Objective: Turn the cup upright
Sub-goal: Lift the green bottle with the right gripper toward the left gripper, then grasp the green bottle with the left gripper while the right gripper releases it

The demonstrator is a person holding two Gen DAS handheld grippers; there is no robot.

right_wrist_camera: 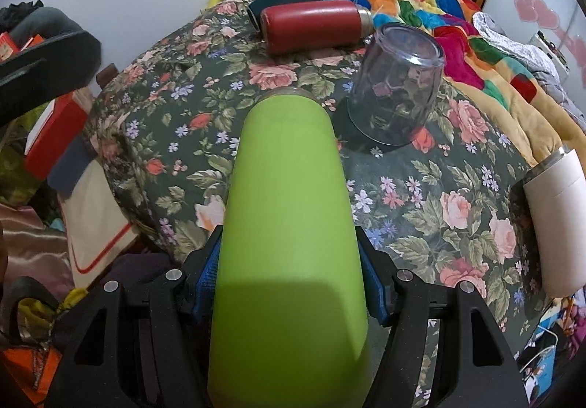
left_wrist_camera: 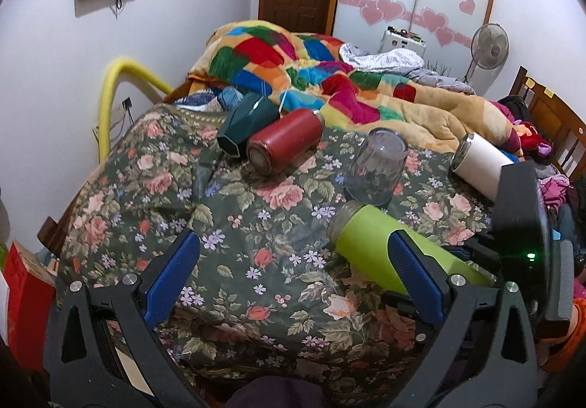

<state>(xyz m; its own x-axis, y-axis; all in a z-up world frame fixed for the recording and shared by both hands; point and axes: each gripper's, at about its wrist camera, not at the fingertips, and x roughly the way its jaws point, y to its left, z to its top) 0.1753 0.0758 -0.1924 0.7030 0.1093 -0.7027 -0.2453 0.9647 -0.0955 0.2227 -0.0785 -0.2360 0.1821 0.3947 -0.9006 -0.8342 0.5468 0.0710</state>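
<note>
A lime-green cup (right_wrist_camera: 289, 210) lies on its side on the floral bedspread (left_wrist_camera: 256, 225), its steel rim pointing away from the right camera. My right gripper (right_wrist_camera: 289, 279) is shut on its body, blue pads pressed against both sides. The cup also shows in the left wrist view (left_wrist_camera: 370, 236), partly behind my left gripper's right finger (left_wrist_camera: 414, 269). My left gripper (left_wrist_camera: 293, 261) is open and empty above the bedspread, left of the cup.
A clear glass (left_wrist_camera: 377, 166) stands mouth-down beyond the green cup. A red bottle (left_wrist_camera: 285, 144), a dark teal cup (left_wrist_camera: 249, 122) and a white tumbler (left_wrist_camera: 479, 162) lie on their sides. A colourful blanket (left_wrist_camera: 329, 78) is heaped behind.
</note>
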